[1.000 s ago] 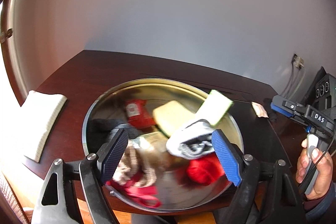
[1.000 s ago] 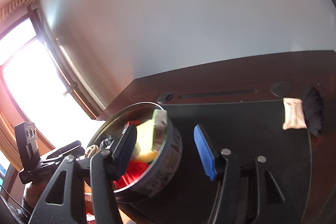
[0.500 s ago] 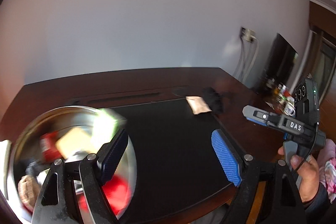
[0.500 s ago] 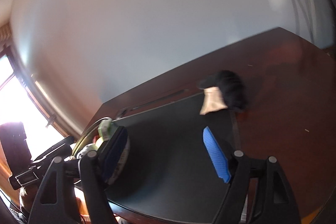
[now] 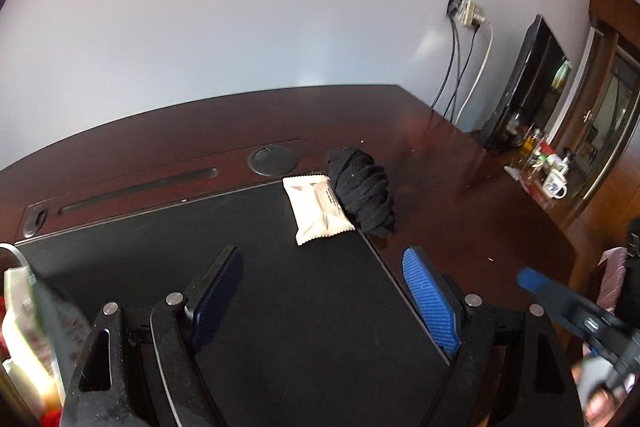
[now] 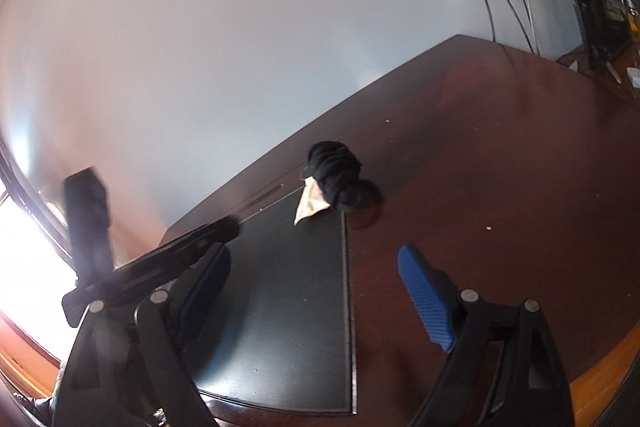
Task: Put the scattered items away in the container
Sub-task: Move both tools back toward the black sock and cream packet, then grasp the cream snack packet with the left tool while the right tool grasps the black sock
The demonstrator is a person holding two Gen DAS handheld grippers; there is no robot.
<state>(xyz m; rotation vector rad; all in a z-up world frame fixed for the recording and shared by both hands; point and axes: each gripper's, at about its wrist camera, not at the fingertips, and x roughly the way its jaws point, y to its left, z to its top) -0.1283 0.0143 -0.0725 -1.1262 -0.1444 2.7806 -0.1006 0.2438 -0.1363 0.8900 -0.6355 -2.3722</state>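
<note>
Both claws gape with nothing between them — the left claw [image 5: 322,293], and the right claw [image 6: 316,287], whose jaws have just been widening. White packet [image 5: 316,209] touches black sock [image 5: 362,187] on the surface [image 5: 440,195].

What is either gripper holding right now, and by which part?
Nothing. The left gripper and right gripper both have open, empty jaws; the right's have just been opening.

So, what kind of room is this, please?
Probably a hotel room or an office, seen from a dark wooden desk with a black desk mat. A flat screen stands against the wall, cables hang from a wall socket, and cups and bottles sit on a side counter.
</note>
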